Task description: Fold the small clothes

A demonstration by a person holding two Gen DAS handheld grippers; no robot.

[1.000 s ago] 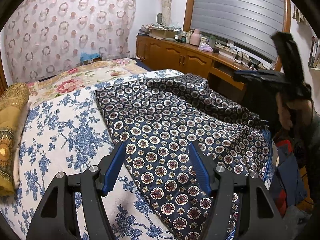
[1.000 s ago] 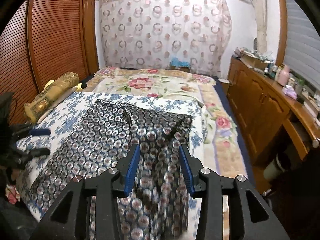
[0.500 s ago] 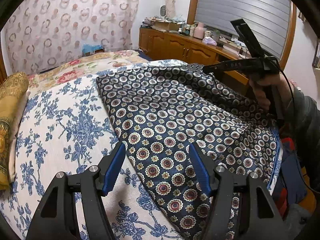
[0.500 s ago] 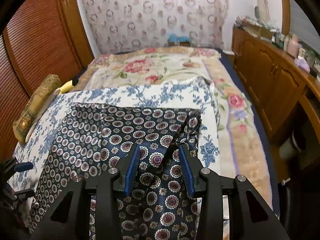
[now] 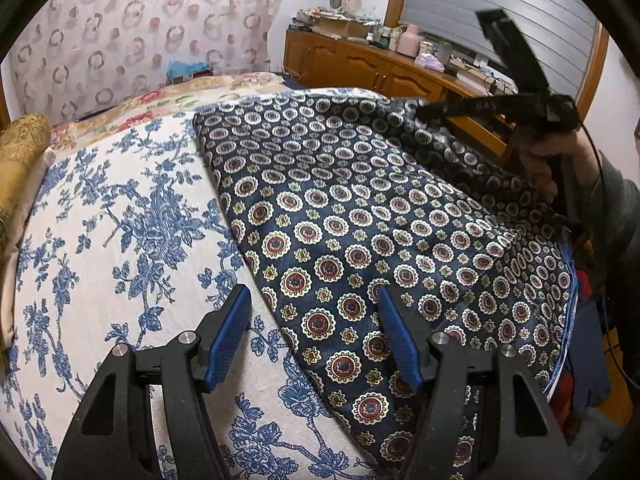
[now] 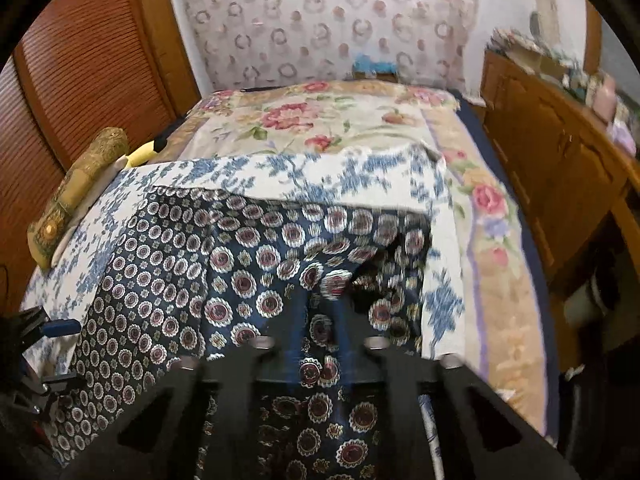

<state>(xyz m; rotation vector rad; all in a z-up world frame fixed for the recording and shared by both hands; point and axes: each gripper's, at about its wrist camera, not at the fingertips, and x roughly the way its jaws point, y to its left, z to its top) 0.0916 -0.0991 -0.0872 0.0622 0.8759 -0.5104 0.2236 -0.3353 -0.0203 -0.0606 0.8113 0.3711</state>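
Hovering just above the near edge of the navy medallion cloth (image 5: 360, 216), the left gripper (image 5: 316, 336) has jaws spread wide, nothing between them, prob lining up a bite on that hem. Cloth lies spread on the blue-floral bedspread (image 5: 120, 220), w/ its right side draped off the bed. Farther along the cloth, at its right edge, the right gripper (image 6: 316, 304) has jaws pinched together on the fabric, blurred, prob to lift that side over for a fold.

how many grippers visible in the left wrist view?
2. The left gripper fills the bottom foreground, jaws open over the near edge of the patterned garment. The right gripper is at upper right, hand-held, shut on the garment's far raised edge. None seem hidden.
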